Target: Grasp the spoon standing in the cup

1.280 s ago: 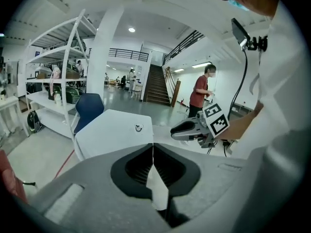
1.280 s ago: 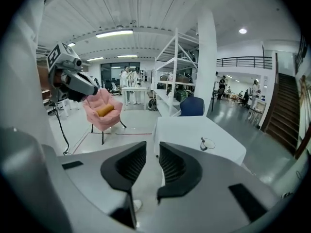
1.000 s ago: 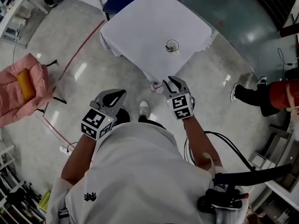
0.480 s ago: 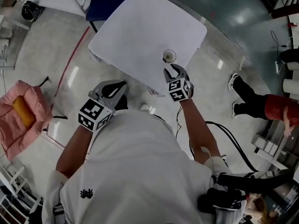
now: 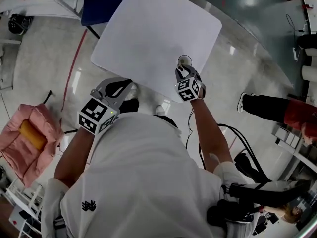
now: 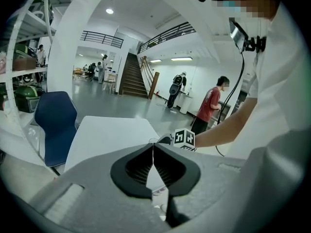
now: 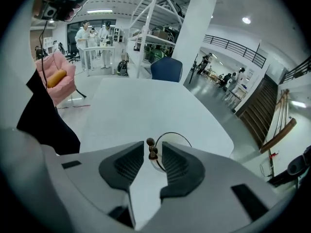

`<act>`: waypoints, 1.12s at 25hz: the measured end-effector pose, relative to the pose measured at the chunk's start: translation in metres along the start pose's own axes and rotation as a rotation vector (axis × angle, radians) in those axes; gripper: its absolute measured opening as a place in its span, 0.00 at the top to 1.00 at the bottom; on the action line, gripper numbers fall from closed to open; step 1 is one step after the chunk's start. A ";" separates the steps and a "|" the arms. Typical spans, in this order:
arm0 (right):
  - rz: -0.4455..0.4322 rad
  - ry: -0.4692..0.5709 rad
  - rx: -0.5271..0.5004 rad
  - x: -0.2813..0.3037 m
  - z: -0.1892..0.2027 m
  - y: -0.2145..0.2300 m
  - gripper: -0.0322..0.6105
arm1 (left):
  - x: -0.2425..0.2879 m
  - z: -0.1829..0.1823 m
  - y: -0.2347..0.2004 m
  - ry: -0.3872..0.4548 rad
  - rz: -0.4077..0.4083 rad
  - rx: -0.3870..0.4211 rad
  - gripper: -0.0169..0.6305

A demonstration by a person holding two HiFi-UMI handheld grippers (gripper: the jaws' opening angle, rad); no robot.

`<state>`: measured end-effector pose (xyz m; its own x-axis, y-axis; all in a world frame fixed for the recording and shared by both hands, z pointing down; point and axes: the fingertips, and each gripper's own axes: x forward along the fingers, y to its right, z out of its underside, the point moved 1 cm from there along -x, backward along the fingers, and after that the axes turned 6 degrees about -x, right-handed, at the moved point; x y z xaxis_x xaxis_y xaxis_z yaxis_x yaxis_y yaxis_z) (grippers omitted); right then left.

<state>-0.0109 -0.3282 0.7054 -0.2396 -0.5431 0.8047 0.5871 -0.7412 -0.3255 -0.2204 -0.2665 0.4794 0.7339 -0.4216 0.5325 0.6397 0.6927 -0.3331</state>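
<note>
A clear glass cup (image 5: 184, 61) stands near the front right edge of the white table (image 5: 148, 29). A spoon with a dark beaded handle (image 7: 152, 149) stands upright in the cup (image 7: 174, 136). My right gripper (image 5: 184, 73) reaches right up to the cup. In the right gripper view the right gripper (image 7: 153, 148) has the handle's top between its tips, a small gap on each side, and the jaws are closing. My left gripper (image 5: 123, 86) hangs at the table's near edge, left of the cup; the left gripper (image 6: 153, 147) is shut on nothing.
A blue chair (image 5: 104, 4) stands at the table's far left corner. A pink seat with a yellow cushion (image 5: 29, 138) is on the floor at the left. A person in red (image 5: 297, 115) is at the right, with cables (image 5: 233, 143) on the floor nearby.
My right gripper has moved forward over the table edge to the cup, and the spoon handle now stands between its jaws. The left gripper has stayed by the table's near edge.
</note>
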 end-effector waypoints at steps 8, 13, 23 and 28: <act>0.031 -0.014 0.012 0.002 0.004 0.012 0.87 | 0.012 -0.012 -0.013 -0.011 0.021 0.006 0.95; 0.026 0.008 0.023 -0.016 0.014 0.026 0.87 | 0.029 -0.015 0.012 -0.016 0.029 0.003 0.95; 0.030 0.093 0.064 -0.057 -0.008 0.045 0.87 | 0.037 -0.021 0.039 -0.004 0.015 0.003 0.95; 0.027 0.154 0.057 -0.089 -0.026 0.040 0.87 | 0.034 -0.008 0.059 0.018 0.004 -0.002 0.95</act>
<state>0.0139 -0.3199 0.6076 -0.3361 -0.6200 0.7090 0.6366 -0.7043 -0.3142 -0.1554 -0.2448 0.4713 0.7402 -0.4295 0.5174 0.6375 0.6929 -0.3369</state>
